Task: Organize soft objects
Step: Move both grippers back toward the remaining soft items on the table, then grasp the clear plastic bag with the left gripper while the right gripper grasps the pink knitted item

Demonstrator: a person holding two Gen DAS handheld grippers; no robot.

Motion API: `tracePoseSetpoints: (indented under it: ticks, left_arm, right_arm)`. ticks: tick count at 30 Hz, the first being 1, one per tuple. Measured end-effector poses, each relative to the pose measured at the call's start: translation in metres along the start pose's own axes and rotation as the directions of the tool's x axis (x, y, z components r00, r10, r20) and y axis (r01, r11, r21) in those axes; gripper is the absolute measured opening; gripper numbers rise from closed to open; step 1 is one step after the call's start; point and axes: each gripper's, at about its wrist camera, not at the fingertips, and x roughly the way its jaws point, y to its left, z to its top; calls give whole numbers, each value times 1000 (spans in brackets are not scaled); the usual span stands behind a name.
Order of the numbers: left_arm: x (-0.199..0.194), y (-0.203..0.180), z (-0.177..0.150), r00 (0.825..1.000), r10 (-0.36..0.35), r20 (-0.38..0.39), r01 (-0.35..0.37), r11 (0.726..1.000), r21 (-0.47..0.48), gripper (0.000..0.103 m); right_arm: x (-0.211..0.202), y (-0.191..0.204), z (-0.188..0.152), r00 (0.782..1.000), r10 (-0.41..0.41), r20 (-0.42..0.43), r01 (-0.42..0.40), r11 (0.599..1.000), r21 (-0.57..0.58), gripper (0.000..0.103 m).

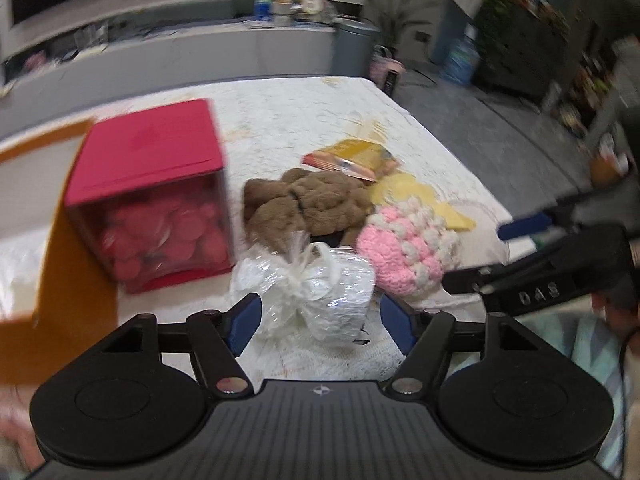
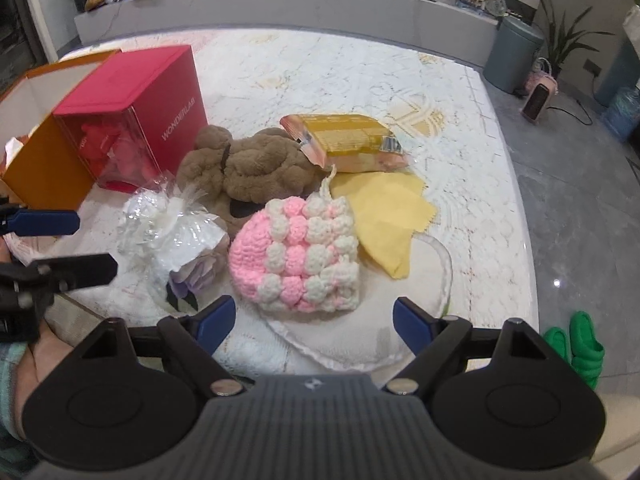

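A white cellophane-wrapped bundle (image 1: 308, 296) tied with ribbon lies on the table, and my left gripper (image 1: 320, 320) stands open with the bundle's near end between its blue fingertips; the pads show no squeeze on it. A pink and white crocheted hat (image 2: 296, 256) rests on a white pad (image 2: 360, 340). My right gripper (image 2: 314, 316) is open just short of the hat's near edge, holding nothing. A brown plush toy (image 2: 248, 168) lies behind both. The bundle (image 2: 172, 232) sits left of the hat (image 1: 404, 248). The left gripper (image 2: 68, 246) shows at that view's left edge.
A red box (image 2: 132, 112) with a clear front and an orange box (image 2: 44, 160) stand at the left. A yellow snack packet (image 2: 348, 142) and a yellow cloth (image 2: 380, 216) lie behind the hat. The lace-covered table (image 2: 320, 64) ends at the right, with green slippers (image 2: 580, 344) on the floor.
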Motion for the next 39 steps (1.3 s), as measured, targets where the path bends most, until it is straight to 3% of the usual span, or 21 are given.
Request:
tracePoseSetpoints:
  ticks: [6, 12, 19, 20, 22, 28, 33, 39]
  left_arm:
    - [26, -18, 5, 999, -4, -36, 9, 989, 151, 80]
    - [54, -29, 4, 995, 8, -103, 12, 981, 192, 80]
    - [62, -31, 3, 993, 60, -101, -36, 972, 230, 81]
    - [63, -30, 3, 993, 65, -101, -39, 970, 240, 79]
    - [61, -28, 2, 992, 81, -94, -55, 966, 254, 60]
    - [53, -14, 5, 995, 56, -84, -39, 981, 191, 44]
    - [38, -14, 5, 996, 62, -63, -50, 983, 178, 40]
    - [21, -10, 9, 997, 59, -54, -52, 990, 134, 40]
  right_arm:
    - [16, -9, 5, 999, 17, -39, -17, 1000, -9, 85]
    - [22, -10, 8, 998, 40, -43, -41, 999, -13, 85]
    - [27, -10, 21, 998, 58, -24, -59, 998, -23, 89]
    - [29, -9, 23, 998, 61, -22, -61, 998, -25, 90]
    - [34, -6, 27, 997, 67, -26, -68, 997, -29, 92]
    - [55, 2, 32, 994, 76, -74, -80, 996, -45, 94]
    - [61, 5, 32, 994, 63, -86, -68, 996, -51, 62]
    - [54, 7, 31, 997, 46, -61, -50, 996, -71, 44]
